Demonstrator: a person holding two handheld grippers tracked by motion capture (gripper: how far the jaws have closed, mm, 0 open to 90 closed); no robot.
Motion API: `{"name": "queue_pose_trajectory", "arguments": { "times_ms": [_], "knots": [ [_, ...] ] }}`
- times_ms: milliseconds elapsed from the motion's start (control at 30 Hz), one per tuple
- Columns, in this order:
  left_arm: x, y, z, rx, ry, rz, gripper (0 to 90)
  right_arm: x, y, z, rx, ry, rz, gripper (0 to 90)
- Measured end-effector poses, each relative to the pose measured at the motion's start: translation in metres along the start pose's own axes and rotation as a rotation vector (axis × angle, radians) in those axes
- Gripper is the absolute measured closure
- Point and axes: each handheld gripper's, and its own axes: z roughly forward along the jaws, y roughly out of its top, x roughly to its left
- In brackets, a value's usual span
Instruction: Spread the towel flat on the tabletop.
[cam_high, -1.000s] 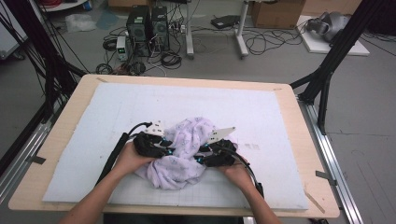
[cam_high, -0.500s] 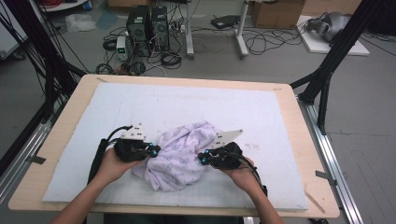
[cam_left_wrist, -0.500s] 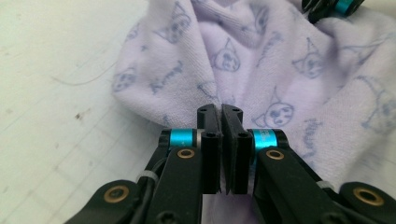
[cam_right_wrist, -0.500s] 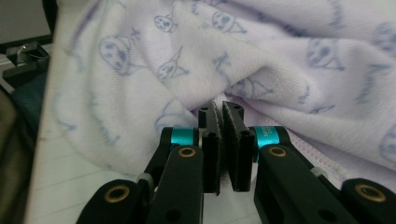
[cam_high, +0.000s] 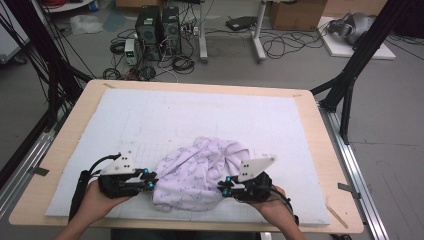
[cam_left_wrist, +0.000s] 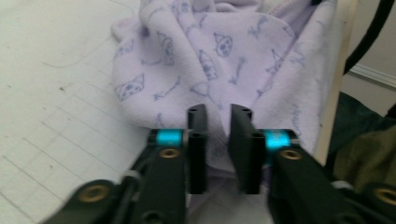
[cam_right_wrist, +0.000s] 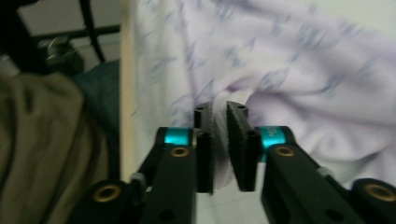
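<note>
a pale purple cloth (cam_high: 197, 172) with small dark blue drawings lies crumpled on the white mat (cam_high: 210, 120) that covers the bench (cam_high: 320, 130). it is near the front edge of the bench, about in the middle between the left and right edges, and its lower part comes close to the front edge of the mat.

the left tongs (cam_high: 149, 183) are at the left side of the cloth, close to the front edge, held by the person's left hand (cam_high: 97, 200). in the left gripper view the left tongs (cam_left_wrist: 218, 135) have their two black jaws almost closed, with only a narrow gap, and a fold of the cloth (cam_left_wrist: 219, 60) is pinched between them.

the right tongs (cam_high: 225, 187) are at the right side of the cloth, also close to the front edge, held by the right hand (cam_high: 272, 205). in the right gripper view the right tongs (cam_right_wrist: 218, 140) are nearly closed too, and a bunch of the cloth (cam_right_wrist: 299, 79) sits tight between the jaws (this view is a little blurred, but the fabric in the gap is clear).

the two tongs point toward each other across the cloth, which makes a loose heap between them with many wrinkles. behind the bench, on the floor, stand two computer towers (cam_high: 157, 25) with many cables (cam_high: 285, 45) around them.
</note>
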Motion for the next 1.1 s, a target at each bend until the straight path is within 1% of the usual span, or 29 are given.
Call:
{"name": "queue_pose_trajectory", "arguments": {
  "times_ms": [33,100,133,167,200,233,267,300,333,400,433,467,500,533,567,633,700,733,767,800,833,933,1000,1067,1100],
  "knots": [
    [0.006,0.003,0.002,-0.006,0.021,-0.001,66.0,-0.006,0.004,0.0,-0.009,-0.024,-0.002,73.8],
    [0.018,0.007,0.009,-0.028,0.027,-0.027,60.6,-0.02,0.01,0.003,-0.021,-0.052,0.007,71.7],
    [0.023,0.009,0.014,-0.028,0.048,-0.022,59.4,-0.028,0.012,0.007,-0.016,-0.065,0.005,70.3],
    [0.029,0.011,0.019,-0.02,0.056,-0.027,58.3,-0.035,0.012,0.013,-0.01,-0.072,0.01,69.8],
    [0.036,0.011,0.025,-0.017,0.047,-0.044,56.4,-0.042,0.012,0.02,-0.007,-0.07,0.016,68.5],
    [0.041,0.011,0.032,-0.006,0.047,-0.053,54.7,-0.048,0.011,0.027,0.006,-0.071,0.027,66.4],
    [0.046,0.011,0.039,0.007,0.044,-0.07,52.9,-0.054,0.01,0.034,0.015,-0.075,0.038,62.5],
    [0.05,0.01,0.047,0.02,0.026,-0.089,50.1,-0.057,0.008,0.041,0.029,-0.07,0.055,60.5],
    [0.052,0.008,0.055,0.038,0.014,-0.094,48.3,-0.06,0.007,0.048,0.05,-0.055,0.065,58.9],
    [0.052,0.005,0.07,0.098,0.009,-0.082,48.6,-0.062,0.003,0.061,0.107,-0.057,0.059,56.3],
    [0.052,0.003,0.076,0.115,-0.006,-0.08,62.1,-0.062,-0.003,0.074,0.153,-0.043,0.064,61.1],
    [0.051,0.002,0.081,0.133,-0.016,-0.068,62.1,-0.062,-0.003,0.074,0.153,-0.043,0.064,61.1],
    [0.048,0.001,0.084,0.153,-0.009,-0.05,69.4,-0.061,-0.007,0.08,0.155,-0.033,0.07,66.1],
    [0.046,0.0,0.085,0.158,-0.009,-0.04,77.2,-0.061,-0.009,0.082,0.128,-0.021,0.086,72.8],
    [0.045,-0.001,0.085,0.152,-0.002,-0.039,80.9,-0.061,-0.01,0.081,0.128,-0.005,0.101,77.2],
    [0.043,0.0,0.079,0.139,0.018,-0.038,83.0,-0.057,-0.007,0.077,0.144,-0.019,0.049,80.7],
    [0.045,-0.001,0.068,0.105,0.04,-0.05,83.4,-0.053,-0.005,0.072,0.146,-0.016,0.042,81.2],
    [0.046,-0.001,0.062,0.09,0.049,-0.058,83.6,-0.049,-0.004,0.065,0.131,-0.017,0.039,81.2],
    [0.047,-0.002,0.053,0.064,0.06,-0.075,83.6,-0.049,-0.004,0.065,0.131,-0.017,0.039,81.2],
    [0.048,-0.002,0.045,0.048,0.071,-0.082,83.7,-0.043,-0.001,0.051,0.105,-0.023,0.025,81.2],
    [0.048,-0.002,0.037,0.034,0.081,-0.082,83.7,-0.043,-0.001,0.051,0.105,-0.023,0.025,81.2],
    [0.046,-0.004,0.019,0.01,0.104,-0.08,83.8,-0.033,0.0,0.031,0.069,-0.037,0.014,81.2],
    [0.04,-0.007,0.011,0.006,0.107,-0.071,83.8,-0.026,-0.004,0.02,0.059,-0.04,0.023,81.2],
    [0.031,-0.011,0.004,0.002,0.091,-0.066,83.8,-0.018,-0.011,0.013,0.058,-0.032,0.038,81.2],
    [0.026,-0.014,0.002,0.001,0.083,-0.062,83.8,-0.013,-0.015,0.01,0.069,-0.03,0.035,81.2]
  ]
}}
